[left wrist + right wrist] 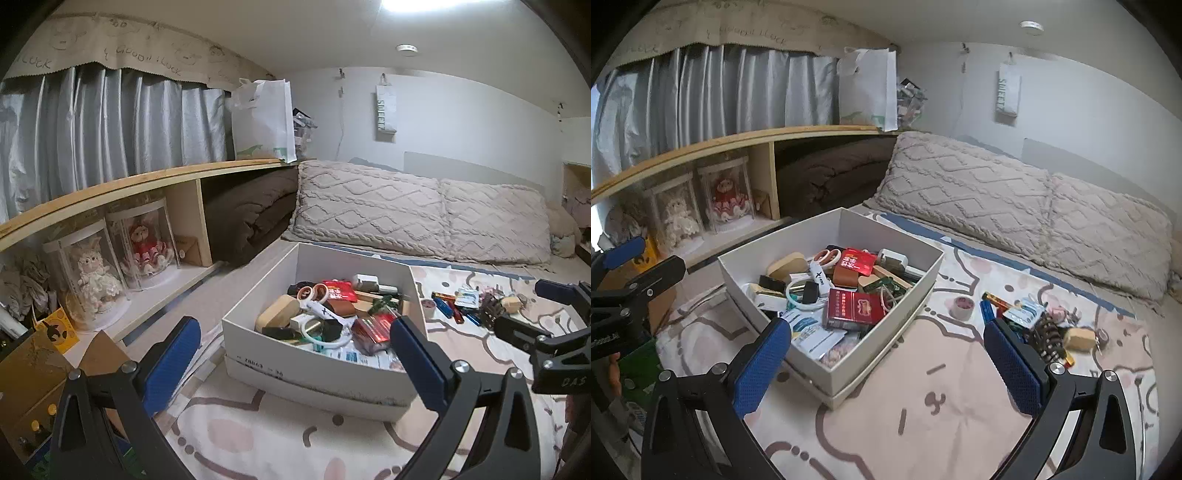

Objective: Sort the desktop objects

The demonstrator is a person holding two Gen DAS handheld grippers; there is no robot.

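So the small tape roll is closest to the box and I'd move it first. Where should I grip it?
Take the tape roll across its outer rim, from straight above with the right hand-held gripper. It lies flat, hole up, alone between the white box and the clutter, so both sides look free.

White box (846, 363) on bed, open, heaped w/ misc items: red packs, scissors, tan case. Loose pile (1038, 325) to its right on sheet: tape roll (962, 306), lighters, packets.
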